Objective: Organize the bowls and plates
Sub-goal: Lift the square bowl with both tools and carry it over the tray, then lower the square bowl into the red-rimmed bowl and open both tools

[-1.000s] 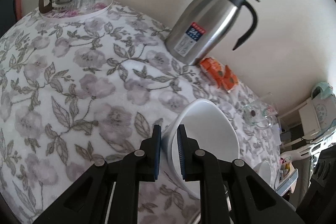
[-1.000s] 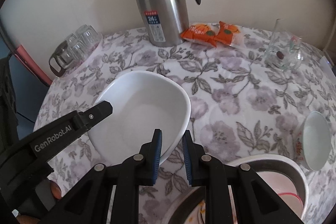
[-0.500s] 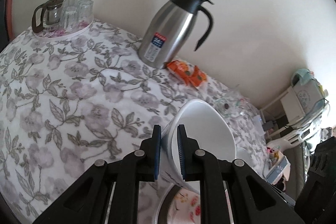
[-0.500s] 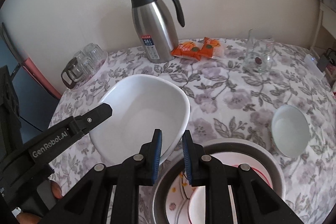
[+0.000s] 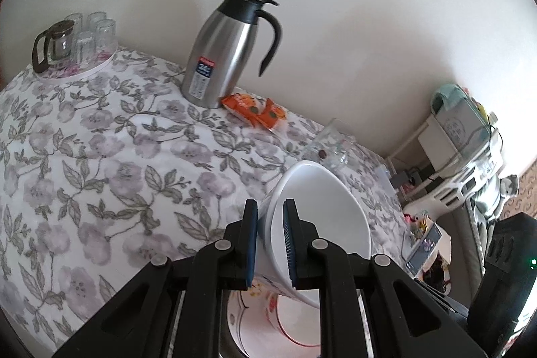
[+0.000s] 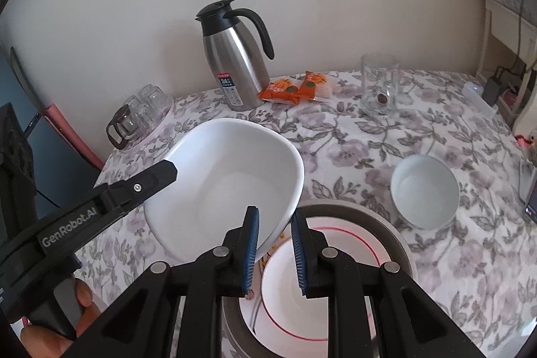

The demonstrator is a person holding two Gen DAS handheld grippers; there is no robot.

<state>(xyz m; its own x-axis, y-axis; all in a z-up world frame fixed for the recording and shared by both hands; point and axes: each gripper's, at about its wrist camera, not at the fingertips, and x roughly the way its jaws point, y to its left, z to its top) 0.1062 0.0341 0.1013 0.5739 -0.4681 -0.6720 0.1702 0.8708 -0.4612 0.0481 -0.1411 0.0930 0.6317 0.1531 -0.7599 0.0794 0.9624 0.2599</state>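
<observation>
A large white bowl (image 6: 228, 190) hangs tilted above the flowered tablecloth, held from two sides. My left gripper (image 5: 270, 207) is shut on its rim, the bowl (image 5: 322, 217) opening to the right in that view. In the right wrist view, the left gripper's finger (image 6: 157, 176) reaches in at the bowl's left edge. My right gripper (image 6: 275, 213) is shut on the bowl's near right rim. Under the bowl's near edge sits a grey-rimmed plate (image 6: 396, 234) carrying a white plate with a red ring (image 6: 335, 257). A small white bowl (image 6: 424, 190) stands to its right.
At the back by the wall stand a steel jug (image 6: 238, 62), orange snack packets (image 6: 295, 88) and a tall glass (image 6: 379, 86). A tray of glasses with a glass teapot (image 6: 141, 116) sits back left. A hand (image 6: 80, 301) holds the left gripper's handle.
Both grippers have risen and drawn back with the white bowl between them. The stacked plates and the small bowl have come fully into view below.
</observation>
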